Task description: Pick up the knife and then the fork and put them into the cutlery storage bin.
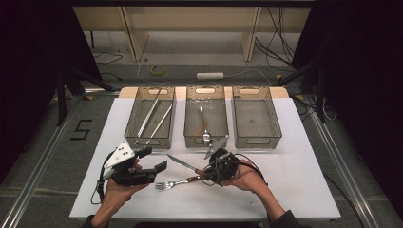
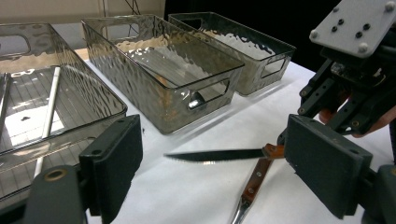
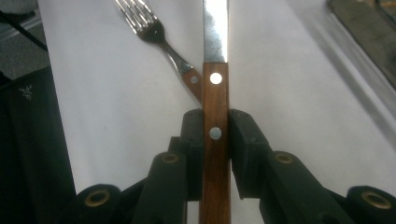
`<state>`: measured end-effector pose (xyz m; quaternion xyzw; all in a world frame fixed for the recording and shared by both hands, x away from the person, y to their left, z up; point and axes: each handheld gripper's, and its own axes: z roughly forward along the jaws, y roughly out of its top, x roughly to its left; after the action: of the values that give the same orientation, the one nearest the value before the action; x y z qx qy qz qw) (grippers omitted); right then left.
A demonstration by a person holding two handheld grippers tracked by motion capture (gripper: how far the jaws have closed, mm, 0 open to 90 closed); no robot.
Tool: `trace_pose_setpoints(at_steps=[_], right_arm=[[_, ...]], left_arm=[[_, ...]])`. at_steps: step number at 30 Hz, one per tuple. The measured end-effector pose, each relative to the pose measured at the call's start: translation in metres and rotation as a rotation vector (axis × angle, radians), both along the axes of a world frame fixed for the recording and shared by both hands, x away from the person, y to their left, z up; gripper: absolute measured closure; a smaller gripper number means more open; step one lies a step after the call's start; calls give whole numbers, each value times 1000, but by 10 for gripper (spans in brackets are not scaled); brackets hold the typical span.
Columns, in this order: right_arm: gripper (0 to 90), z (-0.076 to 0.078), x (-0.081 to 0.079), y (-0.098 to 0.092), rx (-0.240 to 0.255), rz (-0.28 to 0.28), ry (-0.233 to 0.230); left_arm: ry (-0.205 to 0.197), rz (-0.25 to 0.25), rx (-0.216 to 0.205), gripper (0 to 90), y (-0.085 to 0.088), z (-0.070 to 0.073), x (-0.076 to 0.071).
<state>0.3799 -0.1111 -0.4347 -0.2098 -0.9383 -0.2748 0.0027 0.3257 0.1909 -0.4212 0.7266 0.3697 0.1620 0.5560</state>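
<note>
White table point(image 1: 294, 180) in a dark room, cables on the floor behind it, three clear plastic bins in a row along the far edge. Left bin point(image 1: 150, 118) holds long metal rods or chopsticks, can't tell which; middle bin point(image 1: 206, 116) holds some cutlery; right bin point(image 1: 255, 116) looks bare inside. Right gripper point(image 3: 215, 140) is clamped on the knife point(image 3: 215, 93): both pads press the wooden riveted handle, blade running straight out ahead of the jaws. In the high view the knife point(image 1: 183, 164) sits at the near middle of the table, in front of the middle bin, blade pointing left and slightly away from the person. In the left gripper view the knife point(image 2: 215, 155), serrated edge, looks lifted just off the surface, can't confirm. Fork point(image 1: 173, 183) lies flat on the table just nearer the person than the knife, tines left, its wooden handle passing under the knife handle by the right gripper point(image 1: 216, 172). Left gripper point(image 1: 154, 165) is at the near left, jaws wide apart, nothing between them, aimed toward the knife and fork, near the fork's tines but not touching.
</note>
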Motion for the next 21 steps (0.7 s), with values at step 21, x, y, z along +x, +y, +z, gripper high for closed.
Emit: trace_pose_setpoints(at_steps=[21], right_arm=[[770,29,26,-55,241,-184,9]], left_arm=[[7,-4,-2,192,0,0,1]])
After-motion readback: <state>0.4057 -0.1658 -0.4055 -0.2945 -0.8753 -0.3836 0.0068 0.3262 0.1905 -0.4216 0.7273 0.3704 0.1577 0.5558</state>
